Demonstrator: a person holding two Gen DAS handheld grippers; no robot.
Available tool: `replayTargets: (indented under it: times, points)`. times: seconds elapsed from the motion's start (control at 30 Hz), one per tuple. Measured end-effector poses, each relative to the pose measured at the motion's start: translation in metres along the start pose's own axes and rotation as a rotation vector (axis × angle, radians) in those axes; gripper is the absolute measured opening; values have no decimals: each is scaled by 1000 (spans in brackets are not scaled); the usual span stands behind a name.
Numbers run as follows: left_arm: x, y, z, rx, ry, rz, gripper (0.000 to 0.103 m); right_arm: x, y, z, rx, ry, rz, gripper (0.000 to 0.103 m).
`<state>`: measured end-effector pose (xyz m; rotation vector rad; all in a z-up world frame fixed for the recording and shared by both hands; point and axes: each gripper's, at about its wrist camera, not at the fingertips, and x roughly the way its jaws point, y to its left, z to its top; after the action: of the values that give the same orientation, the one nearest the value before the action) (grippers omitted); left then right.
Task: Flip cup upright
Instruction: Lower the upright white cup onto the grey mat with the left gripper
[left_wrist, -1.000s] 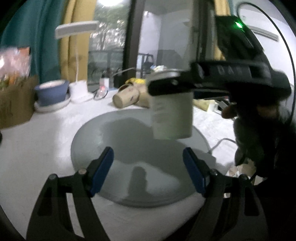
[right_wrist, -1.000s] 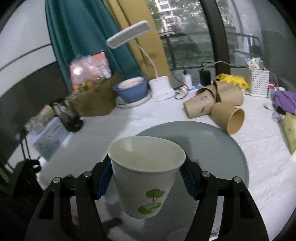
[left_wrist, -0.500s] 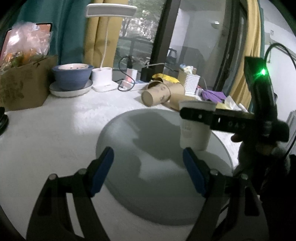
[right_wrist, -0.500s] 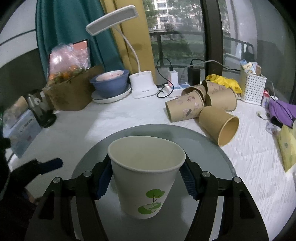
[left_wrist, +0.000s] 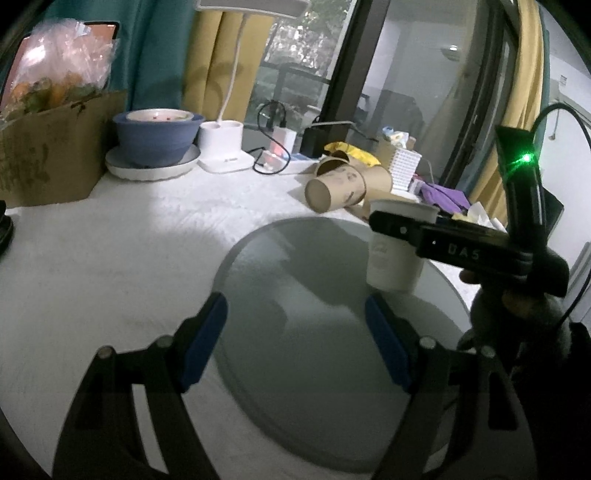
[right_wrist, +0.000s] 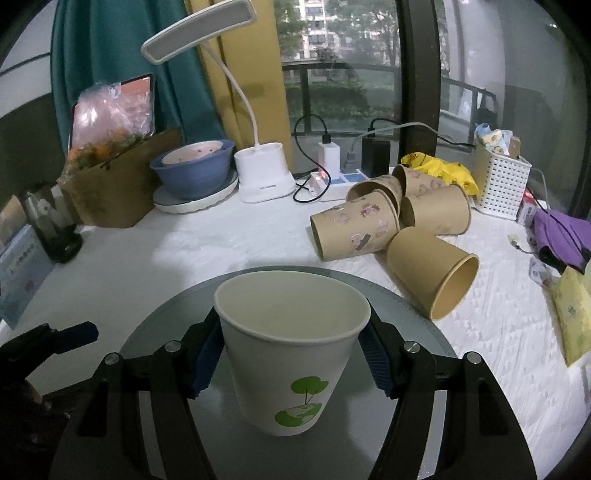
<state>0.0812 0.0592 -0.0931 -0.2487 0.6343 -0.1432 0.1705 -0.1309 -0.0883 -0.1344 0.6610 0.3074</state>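
The right gripper (right_wrist: 291, 358) clamps the upright white paper cup (right_wrist: 290, 354) over the grey round mat (right_wrist: 417, 317); a jerky release could tip it. The left gripper (left_wrist: 295, 339) is open, empty.

Brown cups (right_wrist: 391, 229) crowd the round mat (right_wrist: 417, 317) behind-right; its left side seems open.

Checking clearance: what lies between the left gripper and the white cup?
Only bare grey mat separates the left gripper from the white cup, seen in the left wrist view.
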Motion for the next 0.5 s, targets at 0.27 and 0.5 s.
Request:
replayTargets:
  times: [0.27, 0.5]
  points:
    - [1, -2, -1, 1, 10, 0, 78, 0, 2, -7, -15, 8, -18, 71]
    - [1, -2, -2, -12, 19, 25, 78, -3, 2, -16, -9, 24, -33, 73]
